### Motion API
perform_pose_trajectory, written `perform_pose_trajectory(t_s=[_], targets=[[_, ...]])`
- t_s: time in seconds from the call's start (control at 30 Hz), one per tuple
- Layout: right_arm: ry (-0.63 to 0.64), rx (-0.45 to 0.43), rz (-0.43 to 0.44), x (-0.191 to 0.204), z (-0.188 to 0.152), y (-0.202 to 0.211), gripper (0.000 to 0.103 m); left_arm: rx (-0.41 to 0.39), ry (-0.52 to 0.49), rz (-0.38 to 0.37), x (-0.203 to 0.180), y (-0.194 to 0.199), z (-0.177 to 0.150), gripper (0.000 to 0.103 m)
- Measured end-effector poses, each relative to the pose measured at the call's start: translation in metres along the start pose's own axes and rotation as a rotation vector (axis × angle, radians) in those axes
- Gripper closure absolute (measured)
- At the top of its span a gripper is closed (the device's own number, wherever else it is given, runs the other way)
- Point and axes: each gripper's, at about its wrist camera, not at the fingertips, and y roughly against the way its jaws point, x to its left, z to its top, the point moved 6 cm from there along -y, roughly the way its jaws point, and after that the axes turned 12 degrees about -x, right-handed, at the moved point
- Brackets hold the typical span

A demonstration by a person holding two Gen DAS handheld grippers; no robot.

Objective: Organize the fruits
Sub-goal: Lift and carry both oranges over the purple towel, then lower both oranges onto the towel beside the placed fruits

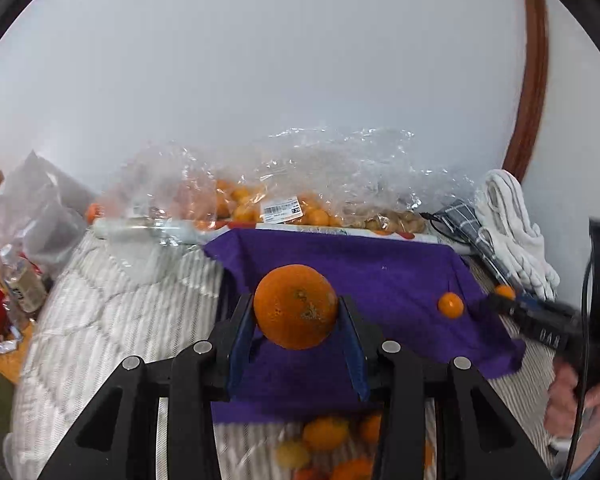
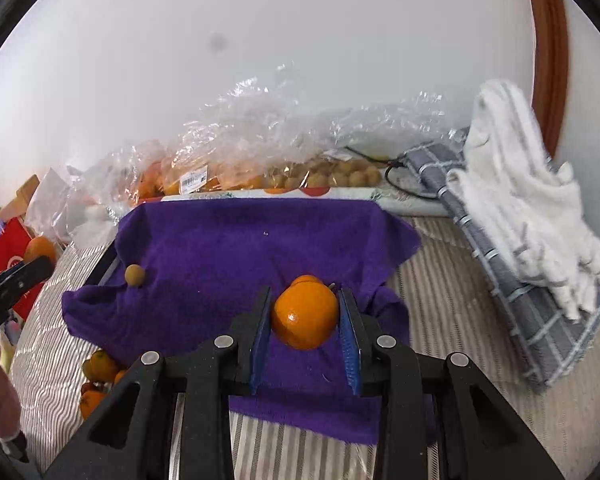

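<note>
My left gripper (image 1: 296, 312) is shut on a large orange (image 1: 295, 306) and holds it above the purple cloth (image 1: 380, 264). My right gripper (image 2: 305, 312) is shut on a smaller orange (image 2: 305, 315) low over the purple cloth (image 2: 228, 248), with another small orange (image 2: 306, 279) just behind it. A small orange (image 1: 451, 305) lies on the cloth to the right in the left wrist view, close to the right gripper's tip, which holds its orange (image 1: 505, 291). A small brownish round fruit (image 2: 134, 275) lies at the cloth's left edge.
Clear plastic bags of oranges (image 1: 240, 204) and brown fruits (image 2: 340, 176) lie along the wall. A loose pile of oranges (image 1: 328, 440) sits near the front on the striped bedding (image 2: 460, 320). White and grey towels (image 2: 520, 208) lie at the right. A red box (image 2: 8, 248) is at left.
</note>
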Motion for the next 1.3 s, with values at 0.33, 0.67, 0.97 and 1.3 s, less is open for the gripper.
perform_pose_trajectory(t_s=[0.33,0.67,0.97,1.3], targets=[[-0.011,0.033,-0.027,-0.016,-0.021,-0.023,0.071,0.065,0.016,-0.009,0.008,-0.038,-0.032,0.064],[0.04,0.061,-0.014,-0.006,-0.032,-0.036,0.071,0.135,0.001,0.005,0.007,-0.054,-0.05,0.064],[0.058,0.086,-0.007,0.002,-0.04,-0.043,0.071,0.138,-0.005,0.027,0.011,-0.052,-0.052,0.064],[0.055,0.081,-0.014,0.001,-0.04,-0.041,0.071,0.166,-0.031,0.039,0.009,-0.055,-0.058,0.064]])
